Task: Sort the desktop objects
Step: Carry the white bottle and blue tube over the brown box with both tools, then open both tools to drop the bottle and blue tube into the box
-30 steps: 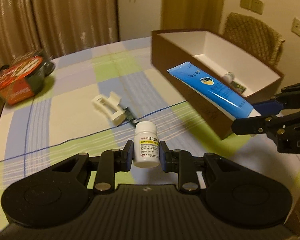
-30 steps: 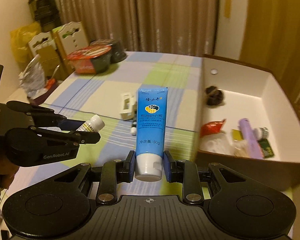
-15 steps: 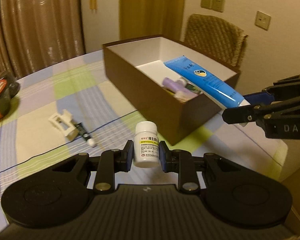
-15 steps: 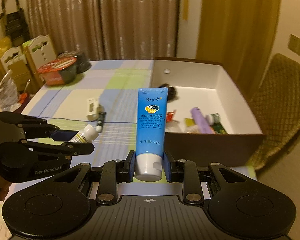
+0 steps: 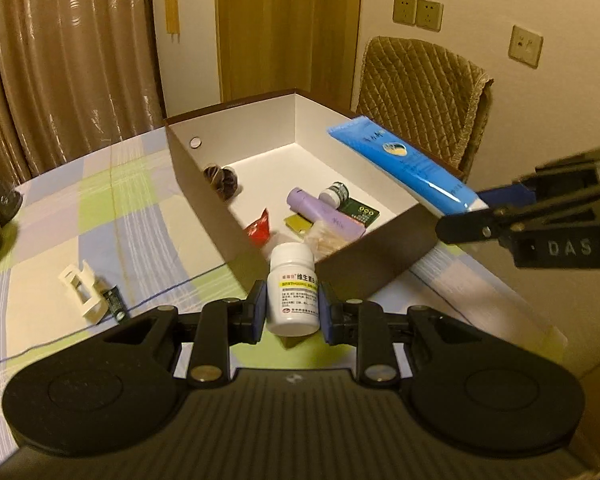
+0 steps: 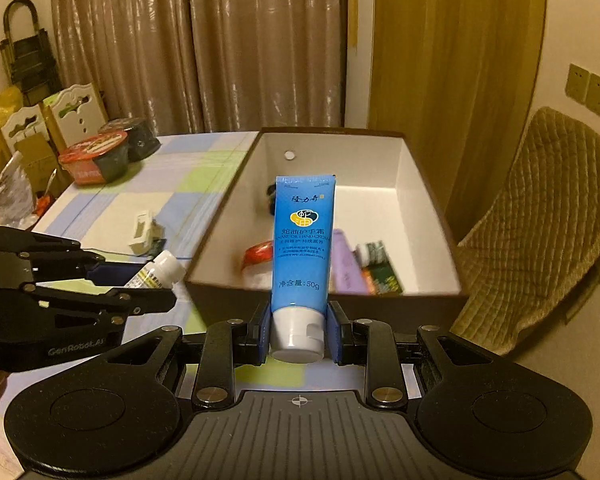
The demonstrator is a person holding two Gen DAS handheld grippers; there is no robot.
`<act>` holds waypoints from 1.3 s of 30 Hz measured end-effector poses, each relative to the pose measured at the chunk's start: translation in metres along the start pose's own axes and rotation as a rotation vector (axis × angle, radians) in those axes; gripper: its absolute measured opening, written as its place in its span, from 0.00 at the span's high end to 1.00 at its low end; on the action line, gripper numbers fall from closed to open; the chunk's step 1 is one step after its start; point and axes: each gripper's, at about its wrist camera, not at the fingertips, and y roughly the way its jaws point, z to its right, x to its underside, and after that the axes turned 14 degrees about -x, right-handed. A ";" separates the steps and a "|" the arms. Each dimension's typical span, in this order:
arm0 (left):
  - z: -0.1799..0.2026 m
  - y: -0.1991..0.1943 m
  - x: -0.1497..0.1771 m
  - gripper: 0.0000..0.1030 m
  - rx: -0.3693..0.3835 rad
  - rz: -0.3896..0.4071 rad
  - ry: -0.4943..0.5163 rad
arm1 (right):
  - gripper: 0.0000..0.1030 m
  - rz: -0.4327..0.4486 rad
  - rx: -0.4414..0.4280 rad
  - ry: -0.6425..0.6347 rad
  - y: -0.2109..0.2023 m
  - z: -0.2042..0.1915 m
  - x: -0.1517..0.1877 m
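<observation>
Right now the left gripper (image 5: 292,312) is clamped on a white bottle (image 5: 293,290), which stands upright between its blue pads, just short of the near corner of the box (image 5: 204,184). At two o'clock from it in the left wrist view, the right gripper (image 5: 496,210) pinches the capped end of a blue tube (image 5: 400,166), and the tube's flat end reaches out over the box toward eleven o'clock.

In the right wrist view the right gripper (image 6: 299,334) has its pads closed on the tube's white cap, with the tube (image 6: 302,240) pointing to twelve o'clock above the open box (image 6: 428,208). At nine o'clock the left gripper (image 6: 140,280) shows side-on with the bottle (image 6: 156,272) tilted in its grasp, near the box's left corner.

Inside the box lie a purple tube (image 5: 324,214), a small jar (image 5: 334,193), a green packet (image 5: 360,212), a red packet (image 5: 259,228) and a dark round thing (image 5: 222,179). On the checked tablecloth (image 5: 100,216) at ten o'clock from the left gripper, a white clip (image 5: 80,294) lies touching a small dark tube (image 5: 114,302). Two lidded bowls (image 6: 100,158) sit at the table's far left end. A padded chair (image 6: 548,216) stands at three o'clock beside the box.
</observation>
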 end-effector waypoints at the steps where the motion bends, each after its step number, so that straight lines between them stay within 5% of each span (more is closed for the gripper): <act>1: 0.005 0.004 -0.005 0.78 -0.007 -0.001 -0.003 | 0.73 0.000 -0.006 0.001 0.001 0.010 -0.003; 16: 0.046 0.082 -0.087 0.78 -0.066 0.011 0.026 | 0.73 -0.003 -0.034 -0.001 0.031 0.096 -0.053; 28: 0.053 0.137 -0.098 0.78 -0.072 -0.046 0.054 | 0.73 -0.091 -0.069 -0.008 0.078 0.115 -0.057; 39: 0.046 0.141 -0.100 0.74 -0.094 -0.038 0.044 | 0.73 -0.140 -0.071 -0.024 0.098 0.120 -0.058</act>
